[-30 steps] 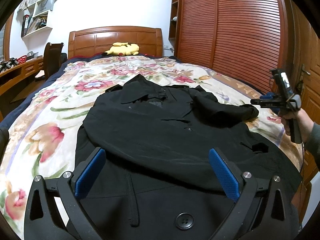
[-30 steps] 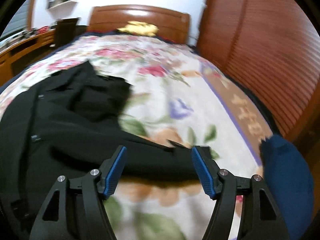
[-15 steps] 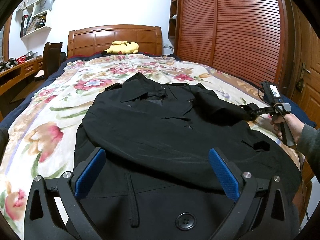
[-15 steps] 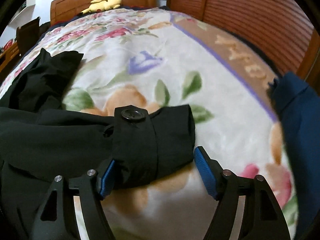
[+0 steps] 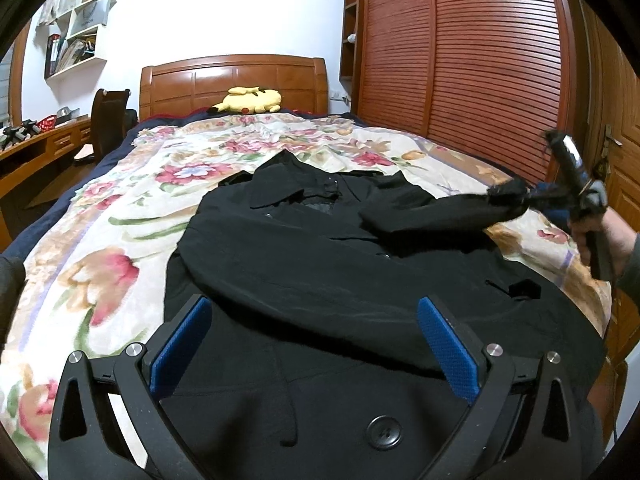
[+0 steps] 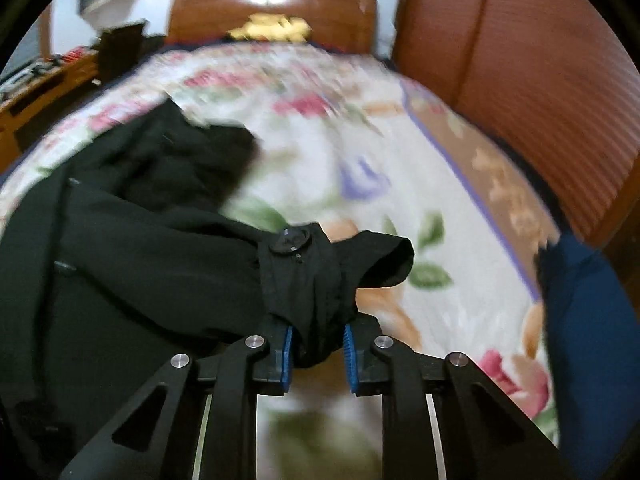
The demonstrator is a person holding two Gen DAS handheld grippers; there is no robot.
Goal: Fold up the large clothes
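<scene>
No writing can be read on anything. The right tool (image 6: 316,346) has just been closing, and its blue pads now pinch the cuff (image 6: 308,280) of the black coat (image 5: 340,276), holding this sleeve above the floral bedspread (image 5: 120,216). The left tool (image 5: 316,344) stands wide and empty over the coat's hem. The coat lies flat on the bed.
</scene>
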